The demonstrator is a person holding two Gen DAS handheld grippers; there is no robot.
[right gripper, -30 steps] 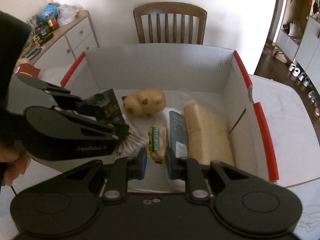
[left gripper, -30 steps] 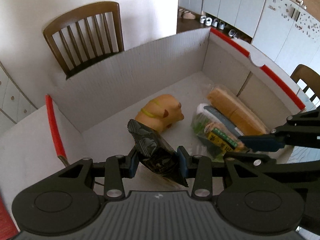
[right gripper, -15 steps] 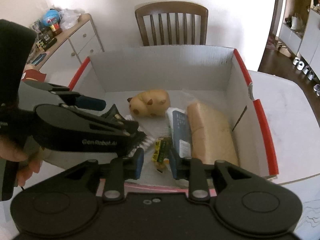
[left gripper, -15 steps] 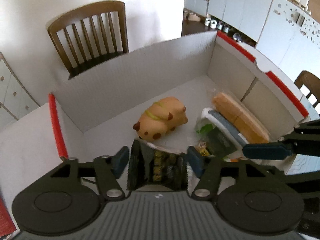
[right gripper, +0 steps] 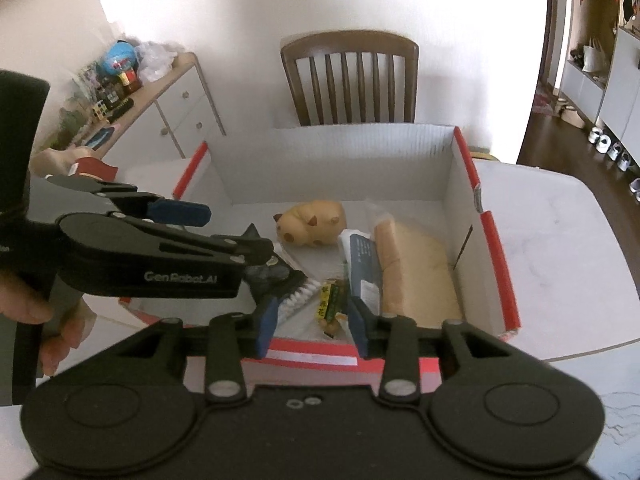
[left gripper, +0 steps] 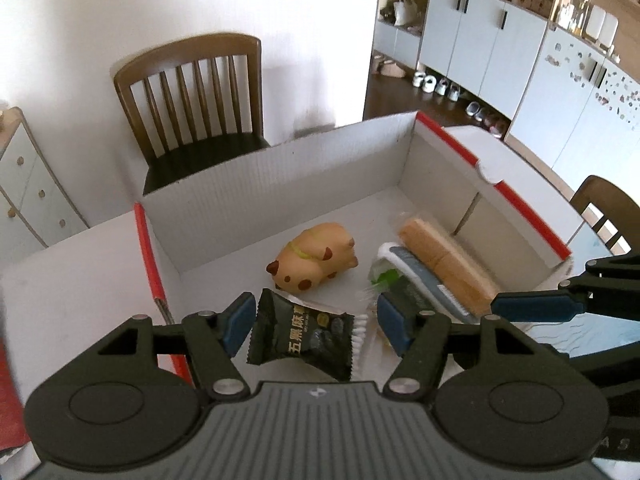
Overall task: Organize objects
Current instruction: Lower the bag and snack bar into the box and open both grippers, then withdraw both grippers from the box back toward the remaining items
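Both your grippers hang open over the near end of the box.

Your left gripper (left gripper: pixel 316 322) has its fingers spread wide, the black snack packet (left gripper: pixel 300 338) lying loose between them on the box (left gripper: pixel 280 184) floor. Your right gripper (right gripper: pixel 312 326) is spread too, around nothing, above the green-labelled snack (right gripper: pixel 329 302). Farther in lie the grey-blue packet (right gripper: pixel 364 266) and bread (right gripper: pixel 416 276) side by side, then the spotted toy pig (left gripper: pixel 314 262). A wooden chair (left gripper: pixel 192 92) stands beyond.

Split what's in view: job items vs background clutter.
Job: white cardboard box with red edges; black snack packet; orange spotted pig toy; tan wrapped bread; green-yellow snack bar.
Background: brown wooden chair; white drawer cabinet.
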